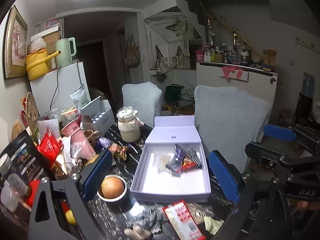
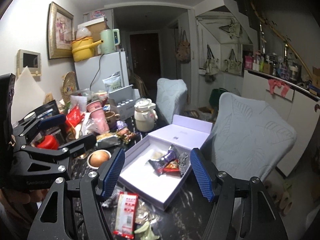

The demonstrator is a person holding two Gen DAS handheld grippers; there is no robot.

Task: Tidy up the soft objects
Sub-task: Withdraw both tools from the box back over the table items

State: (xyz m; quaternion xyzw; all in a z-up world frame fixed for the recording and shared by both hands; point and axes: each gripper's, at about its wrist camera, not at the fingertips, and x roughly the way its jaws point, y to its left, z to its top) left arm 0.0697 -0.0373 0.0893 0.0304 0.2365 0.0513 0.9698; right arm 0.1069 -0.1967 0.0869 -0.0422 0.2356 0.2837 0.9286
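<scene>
An open white box (image 1: 140, 180) lies on the dark table, also in the right wrist view (image 2: 138, 172). Inside it are snack packets (image 1: 178, 163) and a black-and-white checked soft piece (image 1: 193, 154). My left gripper (image 1: 160, 172) is open and empty above the box's near side. My right gripper (image 2: 158, 175) is open and empty above the box; it also shows in the left wrist view (image 1: 280, 133). A red-and-white packet (image 2: 127, 210) and a checked cloth (image 1: 150, 216) lie in front of the box. More wrapped snacks (image 1: 118, 150) lie left of the box.
An onion in a cup (image 1: 113, 188) stands left of the box. A cream kettle (image 1: 129, 126), a pink cup (image 1: 80, 140) and much clutter fill the table's left side. Two covered chairs (image 1: 226, 116) stand behind the table.
</scene>
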